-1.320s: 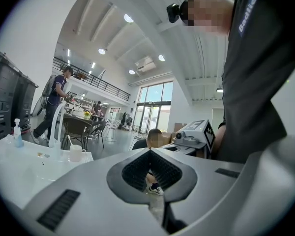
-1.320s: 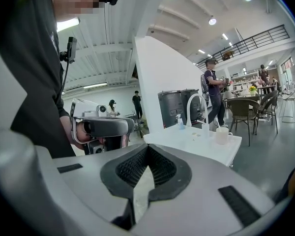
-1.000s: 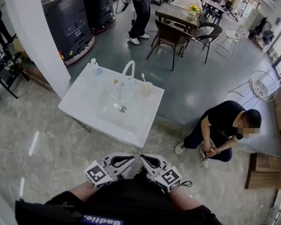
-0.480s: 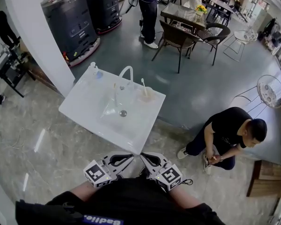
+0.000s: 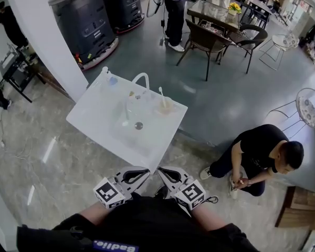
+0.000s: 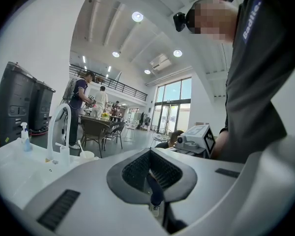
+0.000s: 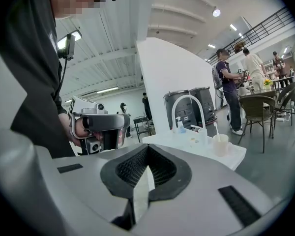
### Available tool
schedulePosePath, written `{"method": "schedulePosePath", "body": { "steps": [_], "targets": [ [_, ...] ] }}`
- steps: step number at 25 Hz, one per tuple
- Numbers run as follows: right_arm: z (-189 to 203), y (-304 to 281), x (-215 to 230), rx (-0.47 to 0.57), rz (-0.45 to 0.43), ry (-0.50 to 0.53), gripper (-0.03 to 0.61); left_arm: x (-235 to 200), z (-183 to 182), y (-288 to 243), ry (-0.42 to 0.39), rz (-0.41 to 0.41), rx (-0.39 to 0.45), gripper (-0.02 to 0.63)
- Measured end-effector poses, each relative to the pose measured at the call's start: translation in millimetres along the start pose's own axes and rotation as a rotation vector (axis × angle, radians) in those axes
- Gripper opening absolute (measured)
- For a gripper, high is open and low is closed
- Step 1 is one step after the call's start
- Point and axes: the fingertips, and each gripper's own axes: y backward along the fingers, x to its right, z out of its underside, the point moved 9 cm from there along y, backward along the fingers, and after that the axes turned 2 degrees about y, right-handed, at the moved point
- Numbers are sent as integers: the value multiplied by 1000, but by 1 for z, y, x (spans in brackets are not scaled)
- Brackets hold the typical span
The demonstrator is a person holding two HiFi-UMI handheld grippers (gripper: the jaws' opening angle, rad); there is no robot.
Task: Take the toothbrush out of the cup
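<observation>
A pale cup stands at the back right of the white sink counter, with a white toothbrush upright in it. The cup and toothbrush also show in the right gripper view, and small in the left gripper view as the cup. My left gripper and right gripper are held side by side close to my body, well short of the counter. Both are shut with nothing between them, tips pointing toward the sink.
A white arched faucet and a soap bottle stand at the counter's back. A person in black crouches on the floor at the right. Dark machines and a white pillar stand behind; chairs and tables further back.
The head view has swung a little, so the room shifts in frame. Both grippers stay shut near my body. The toothbrush stays in the cup.
</observation>
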Motion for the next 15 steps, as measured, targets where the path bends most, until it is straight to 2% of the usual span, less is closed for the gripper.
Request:
{"method": "schedulePosePath", "body": {
  "steps": [5, 10, 15],
  "targets": [
    [-8, -10, 7, -6, -3, 5, 6, -8, -3, -1, 3, 6, -1, 9],
    [-17, -26, 11, -14, 35, 10, 6, -29, -5, -3, -36, 43, -1, 9],
    [-25, -44, 17, -10, 73, 12, 6, -51, -14, 0, -37, 70, 3, 9]
  ]
}}
